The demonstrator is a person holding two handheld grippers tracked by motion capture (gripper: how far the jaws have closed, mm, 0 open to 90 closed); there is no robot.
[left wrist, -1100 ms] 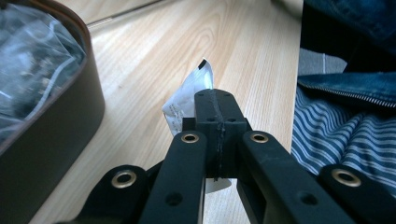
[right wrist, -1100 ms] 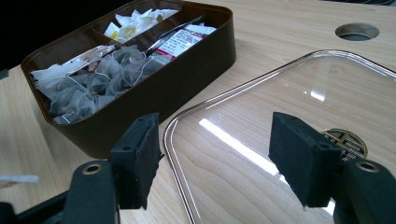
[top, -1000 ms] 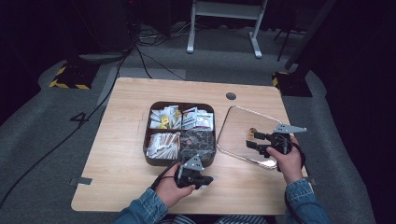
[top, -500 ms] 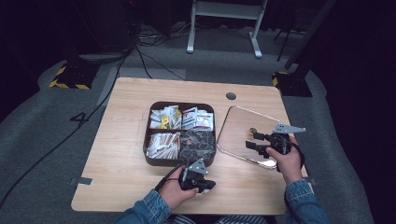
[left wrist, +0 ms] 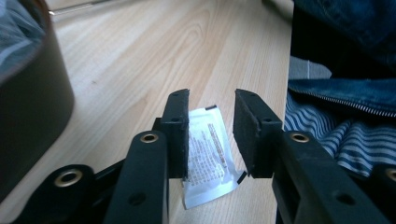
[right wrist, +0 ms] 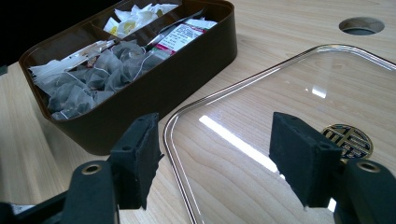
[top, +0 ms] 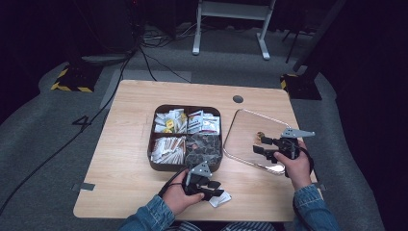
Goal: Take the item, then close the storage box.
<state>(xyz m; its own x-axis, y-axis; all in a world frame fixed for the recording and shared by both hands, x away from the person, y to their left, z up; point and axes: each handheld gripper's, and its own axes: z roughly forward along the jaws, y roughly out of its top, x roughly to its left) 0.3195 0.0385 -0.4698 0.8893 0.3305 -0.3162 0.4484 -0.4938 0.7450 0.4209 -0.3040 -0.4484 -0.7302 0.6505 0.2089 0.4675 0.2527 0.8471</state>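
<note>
Left gripper view: we find the left gripper just opened, jaws released, the packet lying on the table between them. Right gripper gapes over the clear lid. Risk: a withdrawing pad drags the packet off the near edge.

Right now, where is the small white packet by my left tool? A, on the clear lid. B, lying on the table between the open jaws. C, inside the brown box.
B: the white packet lies flat on the table between the left tool's parted jaws, not pinched.
</note>
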